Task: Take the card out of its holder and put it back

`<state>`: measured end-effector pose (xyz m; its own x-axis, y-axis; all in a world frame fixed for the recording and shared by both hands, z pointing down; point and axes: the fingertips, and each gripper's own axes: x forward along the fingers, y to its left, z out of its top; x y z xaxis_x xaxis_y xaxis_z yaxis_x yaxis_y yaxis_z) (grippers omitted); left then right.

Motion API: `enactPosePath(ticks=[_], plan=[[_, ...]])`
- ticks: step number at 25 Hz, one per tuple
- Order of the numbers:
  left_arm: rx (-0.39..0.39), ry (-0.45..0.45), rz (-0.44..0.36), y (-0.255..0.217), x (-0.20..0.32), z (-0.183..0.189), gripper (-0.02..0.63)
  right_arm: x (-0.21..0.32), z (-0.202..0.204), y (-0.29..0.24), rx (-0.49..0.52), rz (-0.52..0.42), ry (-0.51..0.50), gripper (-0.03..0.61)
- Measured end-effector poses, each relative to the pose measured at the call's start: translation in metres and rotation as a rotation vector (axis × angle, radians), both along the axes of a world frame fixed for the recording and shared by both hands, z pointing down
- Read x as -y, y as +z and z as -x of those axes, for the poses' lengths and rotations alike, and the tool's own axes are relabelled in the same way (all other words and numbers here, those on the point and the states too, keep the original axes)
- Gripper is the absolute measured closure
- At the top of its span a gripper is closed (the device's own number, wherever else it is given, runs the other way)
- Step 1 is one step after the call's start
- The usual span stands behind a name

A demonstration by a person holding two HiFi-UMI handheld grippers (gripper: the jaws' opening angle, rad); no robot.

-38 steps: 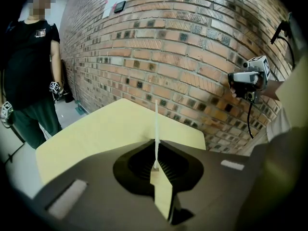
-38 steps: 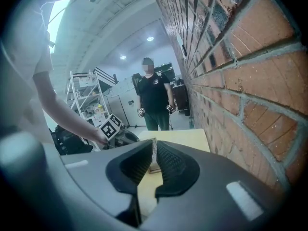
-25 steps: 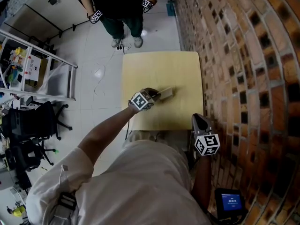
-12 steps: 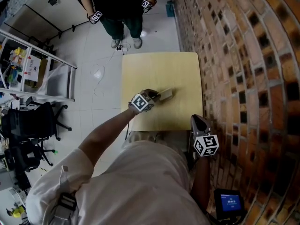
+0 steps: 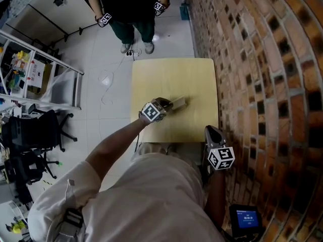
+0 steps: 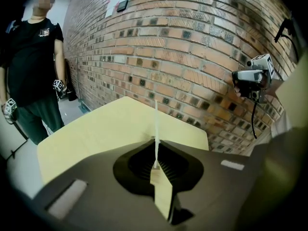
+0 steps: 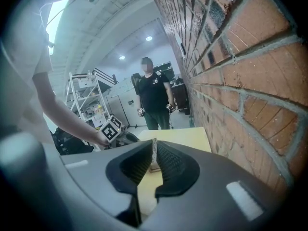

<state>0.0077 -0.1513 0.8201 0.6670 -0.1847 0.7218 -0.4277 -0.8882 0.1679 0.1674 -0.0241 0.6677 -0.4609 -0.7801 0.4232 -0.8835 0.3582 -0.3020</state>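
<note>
Left tongs (image 6: 155, 142) clamp the card (image 6: 155, 121) edge-on, pointing forward; right tongs (image 7: 154, 143) closed, empty.

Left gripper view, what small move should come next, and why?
Probably raise the left gripper straight up. Its fingers are shut on the upright card, which in the right gripper view seems seated in its holder on the table, so a straight lift should free it.
</note>
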Motion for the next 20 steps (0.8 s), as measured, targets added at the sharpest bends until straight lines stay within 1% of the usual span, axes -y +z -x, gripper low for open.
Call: enactPosePath(ticks=[7,14,20], plan=[[0.014,0.037,-0.004,0.0023,-0.0045,-0.0026,0.581,0.0022,-0.0032,-0.0009,0.001,-0.004,0.004,0.558],[0.048,0.063,-0.024,0.0043,-0.0045,-0.0037,0.58,0.0015,-0.0037,0.0001,0.004,0.001,0.007,0.558],[0.07,0.075,-0.01,0.0099,-0.0073,-0.0049,0.581,0.002,-0.0039,-0.0005,0.008,0.004,0.009,0.558]])
